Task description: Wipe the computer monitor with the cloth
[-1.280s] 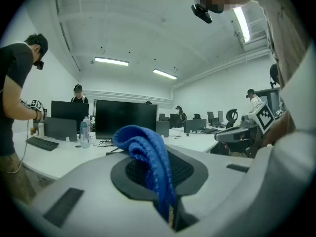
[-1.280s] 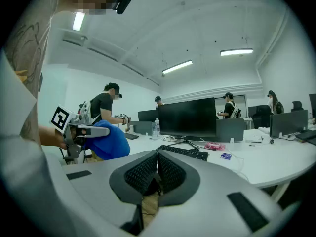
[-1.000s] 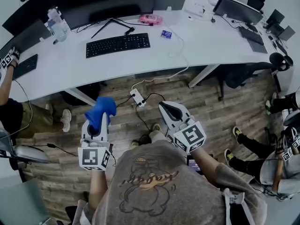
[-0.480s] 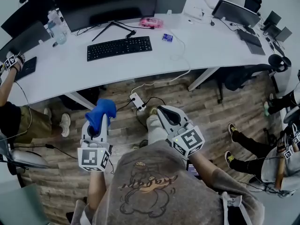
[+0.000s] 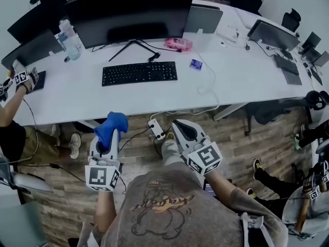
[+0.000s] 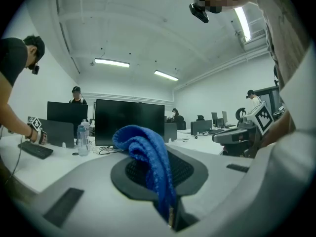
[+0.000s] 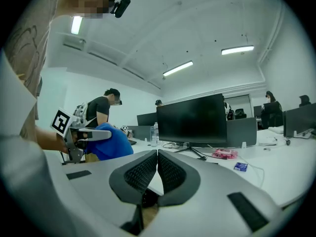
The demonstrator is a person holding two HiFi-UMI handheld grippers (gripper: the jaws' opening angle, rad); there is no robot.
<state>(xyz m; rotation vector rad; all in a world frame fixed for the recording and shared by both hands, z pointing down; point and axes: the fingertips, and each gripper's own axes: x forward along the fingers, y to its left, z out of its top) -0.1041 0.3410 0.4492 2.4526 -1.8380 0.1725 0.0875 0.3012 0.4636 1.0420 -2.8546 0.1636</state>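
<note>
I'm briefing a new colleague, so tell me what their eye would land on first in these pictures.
The bright blue cloth pinched in the left gripper, low and left of centre in the head view, stands out most. Next comes the dark monitor at the back of the white desk, with a black keyboard before it. The right gripper is shut on nothing.

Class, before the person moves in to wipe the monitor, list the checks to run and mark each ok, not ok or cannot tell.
1. Blue cloth clamped in the left gripper: ok.
2. Right gripper empty, fingers together: ok.
3. Cloth at the monitor: not ok, both grippers are short of the desk.
4. Keyboard lies flat, below the screen: ok.
5. Where the screen is dirty: cannot tell.
</note>
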